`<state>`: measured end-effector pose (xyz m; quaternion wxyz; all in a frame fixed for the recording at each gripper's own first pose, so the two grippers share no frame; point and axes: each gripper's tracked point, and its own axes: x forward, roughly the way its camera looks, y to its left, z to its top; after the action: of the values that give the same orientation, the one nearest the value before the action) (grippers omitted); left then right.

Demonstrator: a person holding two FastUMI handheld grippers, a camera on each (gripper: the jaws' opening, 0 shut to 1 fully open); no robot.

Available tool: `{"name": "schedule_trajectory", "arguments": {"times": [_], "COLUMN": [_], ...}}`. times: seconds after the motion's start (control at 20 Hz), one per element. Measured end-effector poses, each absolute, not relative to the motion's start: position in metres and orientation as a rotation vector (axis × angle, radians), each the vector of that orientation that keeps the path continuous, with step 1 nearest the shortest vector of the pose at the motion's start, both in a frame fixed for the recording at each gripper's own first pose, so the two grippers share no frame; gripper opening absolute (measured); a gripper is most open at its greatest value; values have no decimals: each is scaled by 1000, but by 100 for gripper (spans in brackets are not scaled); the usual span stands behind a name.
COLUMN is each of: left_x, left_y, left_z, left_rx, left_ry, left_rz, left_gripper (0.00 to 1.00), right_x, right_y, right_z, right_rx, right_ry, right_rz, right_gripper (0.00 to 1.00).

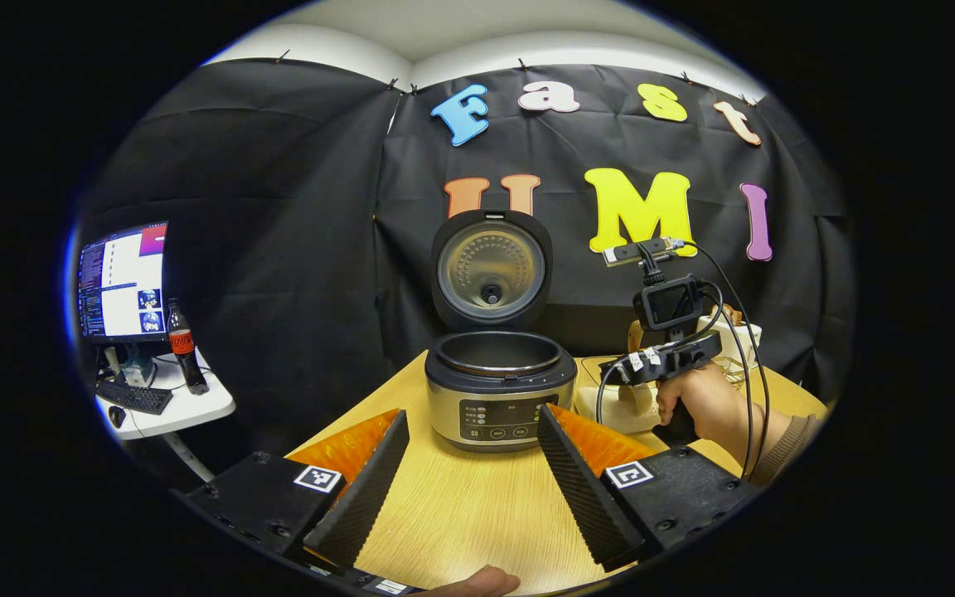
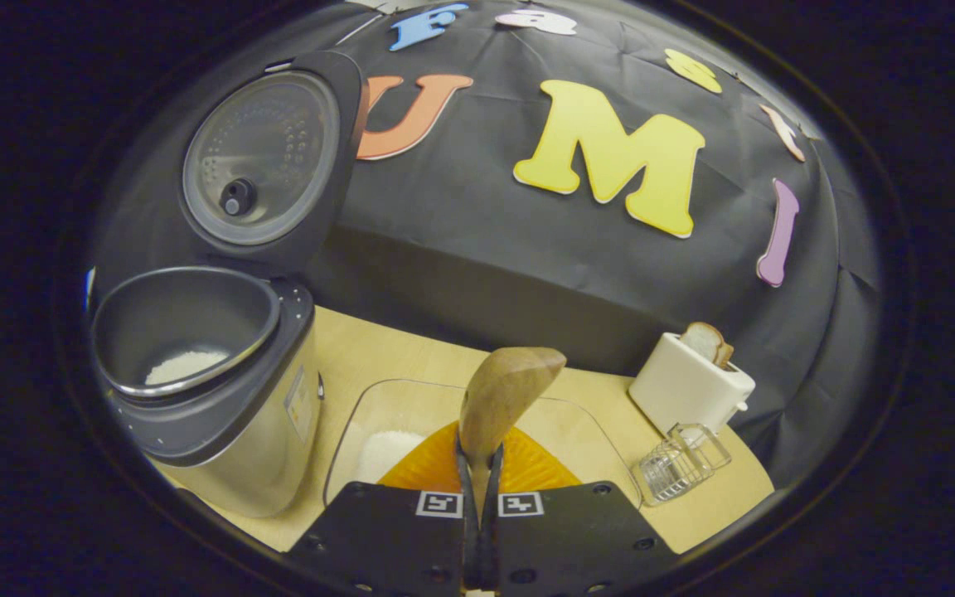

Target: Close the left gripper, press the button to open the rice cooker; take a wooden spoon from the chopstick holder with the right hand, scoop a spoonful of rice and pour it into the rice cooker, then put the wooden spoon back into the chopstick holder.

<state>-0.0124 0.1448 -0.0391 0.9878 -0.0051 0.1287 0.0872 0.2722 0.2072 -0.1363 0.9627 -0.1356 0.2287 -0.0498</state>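
**Caller:** Wooden spoon pinched tight in your right tool, both fingers pressed on the handle, bowl standing up ahead of them. It sits over the clear tray, which has a patch of white rice in its near left corner.

**Spotter:** And the bowl of the spoon looks bare from your right gripper view; I see its back, so I can't say what the other face carries.

**Caller:** Fair. Rice cooker is just left of the tray, lid swung up and standing upright behind the pot. You've got a small heap of rice lying at the bottom of the pot.

**Spotter:** Your left tool?

**Caller:** Spread wide, nothing between the fingers, hovering low over the pale wood surface and aimed straight at the cooker's front panel. From your left gripper view the cooker stands dead centre, lid up.

**Spotter:** I can see your right hand there too, off to the right of the cooker, wrapped round the handle of the right tool with cables trailing back over the wrist.

**Caller:** Back right on the surface, a white toaster with a slice of bread poking out the top, and a small wire holder just in front of it.

**Spotter:** Far left, a side table with a monitor, a keyboard and a dark bottle, well apart from your work.
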Motion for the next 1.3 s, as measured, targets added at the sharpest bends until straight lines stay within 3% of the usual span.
{"name": "schedule_trajectory", "arguments": {"times": [0.75, 1.3], "left_x": [-10, -6], "left_y": [137, 132], "left_z": [-47, -56], "left_rx": [-61, -61], "left_ry": [284, 301], "left_rz": [149, 134], "left_gripper": [99, 99], "right_x": [244, 271], "right_y": [187, 189], "right_z": [-142, -156], "right_rx": [440, 914], "right_ry": [604, 735], "right_rz": [-150, 10], "right_gripper": [2, 1]}}
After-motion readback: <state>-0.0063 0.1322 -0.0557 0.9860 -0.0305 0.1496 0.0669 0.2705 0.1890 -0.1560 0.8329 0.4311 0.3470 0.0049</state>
